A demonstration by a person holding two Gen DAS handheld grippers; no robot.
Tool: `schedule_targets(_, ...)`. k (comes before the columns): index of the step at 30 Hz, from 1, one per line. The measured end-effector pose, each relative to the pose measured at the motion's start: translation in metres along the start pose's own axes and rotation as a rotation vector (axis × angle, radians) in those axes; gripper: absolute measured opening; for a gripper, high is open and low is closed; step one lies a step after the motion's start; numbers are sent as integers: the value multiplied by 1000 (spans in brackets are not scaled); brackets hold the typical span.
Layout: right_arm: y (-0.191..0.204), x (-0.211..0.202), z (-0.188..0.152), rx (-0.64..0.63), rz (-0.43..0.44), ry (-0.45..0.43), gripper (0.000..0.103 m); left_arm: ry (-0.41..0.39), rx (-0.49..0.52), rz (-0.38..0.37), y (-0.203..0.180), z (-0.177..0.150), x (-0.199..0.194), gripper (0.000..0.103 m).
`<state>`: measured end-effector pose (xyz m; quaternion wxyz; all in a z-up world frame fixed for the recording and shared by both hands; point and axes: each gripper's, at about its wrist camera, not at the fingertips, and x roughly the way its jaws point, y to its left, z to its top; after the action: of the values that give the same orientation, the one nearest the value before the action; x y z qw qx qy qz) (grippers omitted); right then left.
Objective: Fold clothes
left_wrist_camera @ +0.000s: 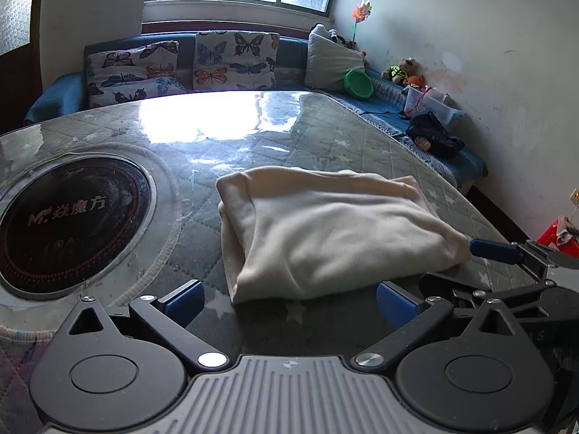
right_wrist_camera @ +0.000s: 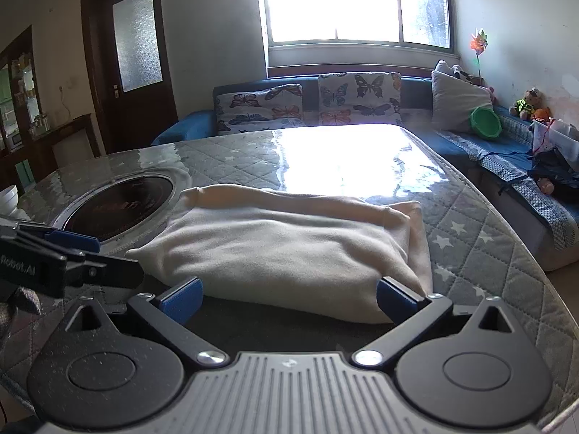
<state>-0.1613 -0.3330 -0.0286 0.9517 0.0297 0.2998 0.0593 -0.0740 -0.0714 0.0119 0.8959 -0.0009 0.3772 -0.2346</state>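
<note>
Cream garment (left_wrist_camera: 325,231) is lying folded into a compact stack on desk (left_wrist_camera: 325,137). Both tools, left (left_wrist_camera: 289,298) and right (right_wrist_camera: 289,298), are gaping, gripping nothing; any further squaring is wanting gentle, even pushes.

Cream garment (left_wrist_camera: 325,238) lies folded into a thick rectangle.

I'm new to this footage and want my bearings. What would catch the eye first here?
A folded cream garment lies mid-table, just ahead of both open grippers: the left gripper and the right gripper. To its left, a round black cooktop is set into the quilted table cover. Behind, a bright window glares off the table, above a sofa with butterfly cushions.
</note>
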Motion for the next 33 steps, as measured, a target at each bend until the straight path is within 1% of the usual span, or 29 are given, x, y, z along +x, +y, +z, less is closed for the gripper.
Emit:
schedule_targets(17, 6, -11, -11, 23, -17, 6, 103, 34, 17, 25, -9, -23, -9, 103)
schedule_targets(25, 8, -12, -15, 31, -16, 5, 103, 46, 31, 46, -14, -29, -10, 103)
schedule_targets(33, 10, -13, -18, 34, -14, 6, 103, 57, 34, 52, -15, -34, -10, 103)
